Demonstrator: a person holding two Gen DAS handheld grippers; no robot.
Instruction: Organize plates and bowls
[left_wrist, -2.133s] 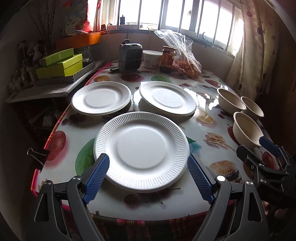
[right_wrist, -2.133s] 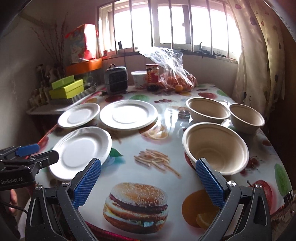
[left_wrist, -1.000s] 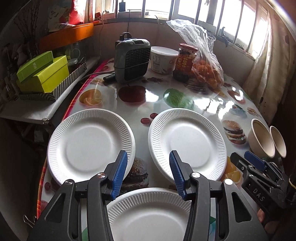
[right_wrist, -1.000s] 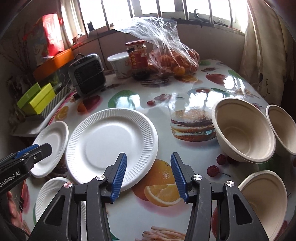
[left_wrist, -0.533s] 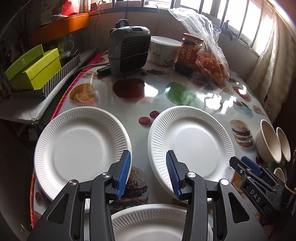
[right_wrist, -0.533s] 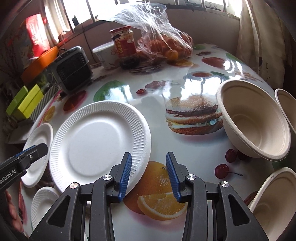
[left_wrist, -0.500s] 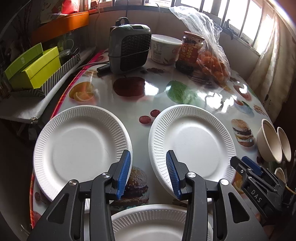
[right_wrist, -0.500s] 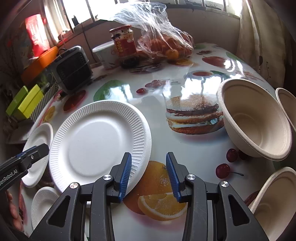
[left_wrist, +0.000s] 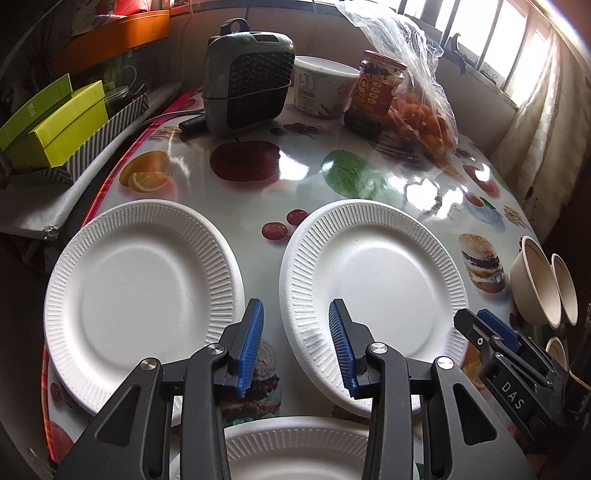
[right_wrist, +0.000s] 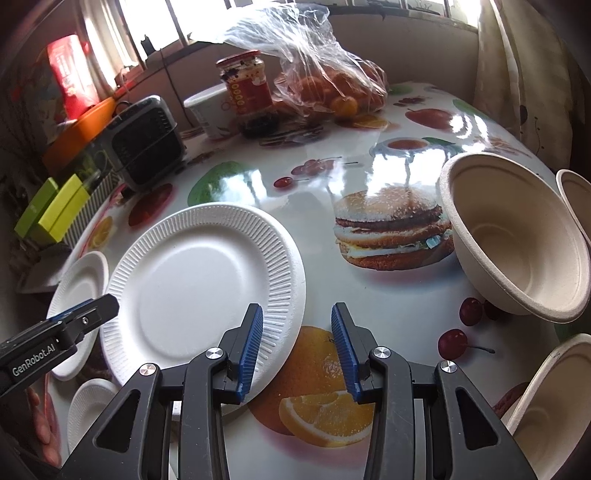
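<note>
Nearest, the left gripper (left_wrist: 295, 345) hangs with its jaws closing on nothing, straddling the bare gap between the left plate (left_wrist: 142, 291) and the middle plate (left_wrist: 373, 291), while the right gripper (right_wrist: 296, 347) is released too, its left pad above the middle plate's near rim. Both plates lie flat on the glossy worktop (left_wrist: 303, 173), so a pad may slide one away or crease its thin rim. Farther off, a swing could knock the bowls (right_wrist: 513, 236).

Two plates (left_wrist: 144, 280) (left_wrist: 373, 291) lie side by side on the table (left_wrist: 258, 192), bowls (left_wrist: 535, 284) to their right.
</note>
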